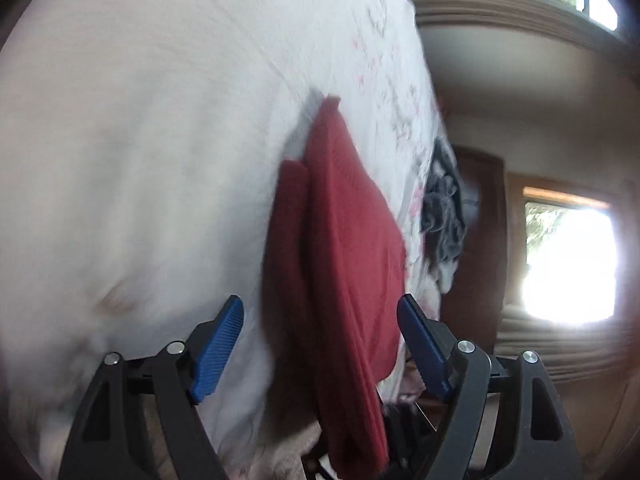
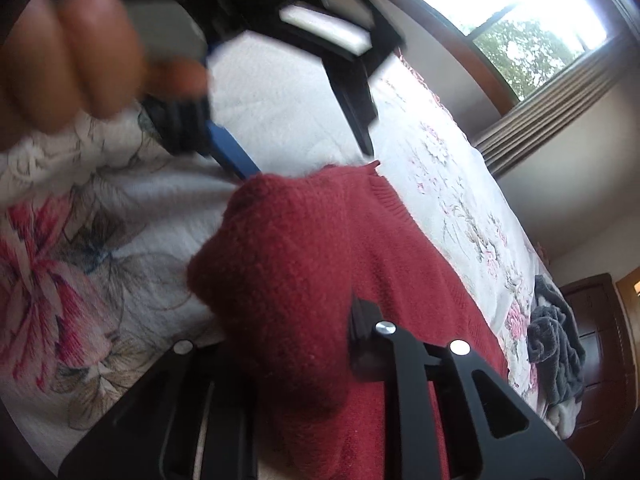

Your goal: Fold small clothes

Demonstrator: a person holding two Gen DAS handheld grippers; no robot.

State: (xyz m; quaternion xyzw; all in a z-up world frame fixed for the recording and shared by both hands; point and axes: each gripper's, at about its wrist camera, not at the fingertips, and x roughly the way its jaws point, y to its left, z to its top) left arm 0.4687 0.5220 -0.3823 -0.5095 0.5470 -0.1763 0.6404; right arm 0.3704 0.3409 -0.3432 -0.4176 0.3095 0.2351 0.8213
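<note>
A dark red knitted garment lies folded lengthwise on the white floral bed cover. My left gripper is open, its blue pads standing wide on either side of the red cloth without pressing it. In the right wrist view the same red garment is bunched up in a mound over my right gripper. It hides the pads, and the jaws look drawn together on it. A blurred hand holds the left gripper above the far end of the garment, and one of its blue fingers shows.
A crumpled grey garment lies near the bed's far edge, also seen as grey cloth in the left view. Dark wooden furniture stands beyond it. Bright windows with curtains line the wall. The bed cover extends to the right.
</note>
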